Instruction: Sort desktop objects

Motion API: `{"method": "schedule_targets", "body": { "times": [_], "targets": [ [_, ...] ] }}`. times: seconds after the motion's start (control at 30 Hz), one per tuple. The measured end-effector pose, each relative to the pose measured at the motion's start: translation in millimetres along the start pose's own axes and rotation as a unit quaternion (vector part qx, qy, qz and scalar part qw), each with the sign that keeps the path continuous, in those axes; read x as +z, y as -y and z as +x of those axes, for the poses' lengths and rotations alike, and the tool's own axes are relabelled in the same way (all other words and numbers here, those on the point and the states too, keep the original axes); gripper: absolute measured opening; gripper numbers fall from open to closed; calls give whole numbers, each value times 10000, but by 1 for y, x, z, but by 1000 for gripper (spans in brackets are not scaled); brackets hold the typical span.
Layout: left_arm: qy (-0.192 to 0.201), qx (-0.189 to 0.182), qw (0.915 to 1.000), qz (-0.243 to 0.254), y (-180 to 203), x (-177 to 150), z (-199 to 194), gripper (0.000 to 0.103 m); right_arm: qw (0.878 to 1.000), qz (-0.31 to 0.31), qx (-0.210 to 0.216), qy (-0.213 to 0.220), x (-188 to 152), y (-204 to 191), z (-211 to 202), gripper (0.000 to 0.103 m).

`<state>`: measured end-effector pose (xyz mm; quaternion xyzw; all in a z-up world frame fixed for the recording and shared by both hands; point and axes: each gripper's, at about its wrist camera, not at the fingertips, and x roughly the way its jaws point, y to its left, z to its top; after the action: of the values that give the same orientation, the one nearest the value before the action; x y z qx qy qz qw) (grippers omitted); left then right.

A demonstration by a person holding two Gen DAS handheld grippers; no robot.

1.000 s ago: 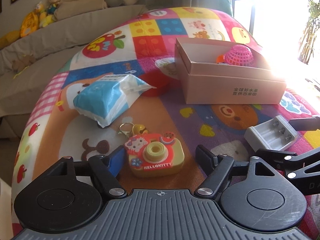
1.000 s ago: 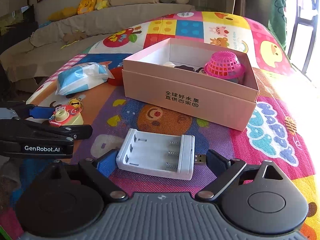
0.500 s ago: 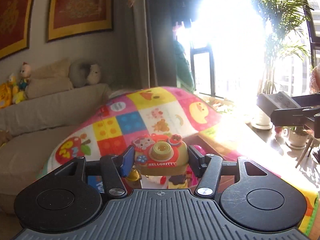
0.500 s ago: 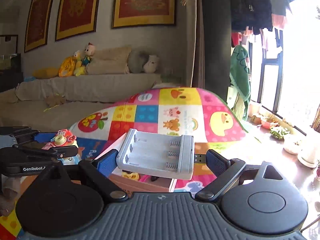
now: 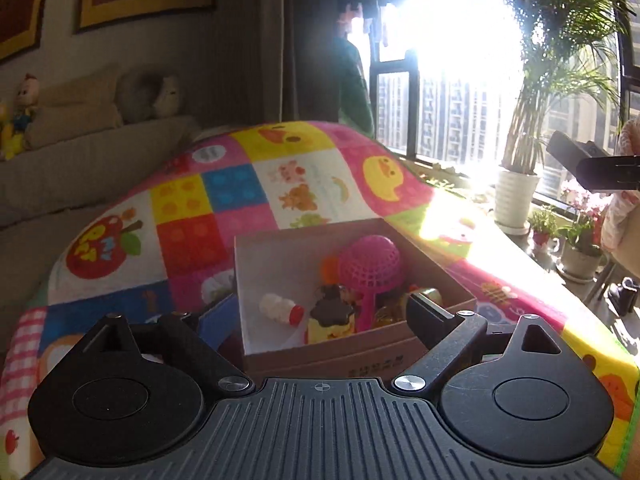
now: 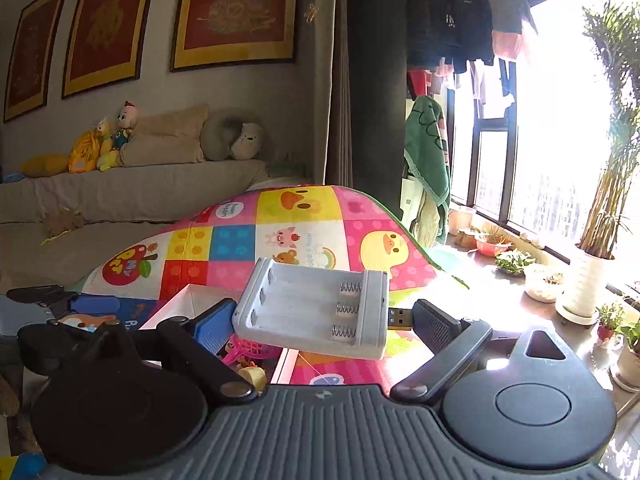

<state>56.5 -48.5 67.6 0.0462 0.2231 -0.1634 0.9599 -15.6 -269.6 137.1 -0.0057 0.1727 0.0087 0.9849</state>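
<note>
Pink cardboard box [image 5: 360,354] sits right under the left gripper [image 5: 320,312], which hangs above its near wall with jaws spread wide and nothing between them; they have just been opening, which fits a drop over the box. Inside lie a magenta mesh scoop [image 5: 370,266] at about 1 o'clock from the box's middle, a small white bottle with a red cap [image 5: 279,309] at 8 o'clock, and a brown-topped cake toy [image 5: 332,316] at 6 o'clock. A yellowish thing shows at 4 o'clock beside the right finger, too hidden to name.

In the right wrist view, the right gripper [image 6: 316,316] pinches the white battery charger [image 6: 316,308] by its short ends, the tray facing up and the USB plug [image 6: 400,318] poking toward 3 o'clock against the black pad. Holding it endwise likely keeps the open slots clear and the tray level. It hovers above the box's corner, with the patchwork play mat [image 6: 304,216] beyond at 12 o'clock. Judging from this, the charger goes into the box next
</note>
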Motion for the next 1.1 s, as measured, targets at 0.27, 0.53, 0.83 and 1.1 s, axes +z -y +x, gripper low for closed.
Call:
{"method": "schedule_targets", "body": {
  "times": [0.27,0.53,0.83,1.1],
  "targets": [
    [-525,563,9958,-491,-41,-60,-25,96,9948,-92,684,-752,2,-50,87,94],
    [-324,1197,9908,-536,-68,-68,-43,100,9881,-890,444,-1176,10,-108,186,95],
    [-584,1441,9808,-1178,-93,-85,-40,101,9776,-1244,1229,-1171,12,-164,164,95],
    [-701,1294,9731,-1772,-110,-91,-39,102,9511,-836,2006,-2194,28,-226,207,69]
  ]
}}
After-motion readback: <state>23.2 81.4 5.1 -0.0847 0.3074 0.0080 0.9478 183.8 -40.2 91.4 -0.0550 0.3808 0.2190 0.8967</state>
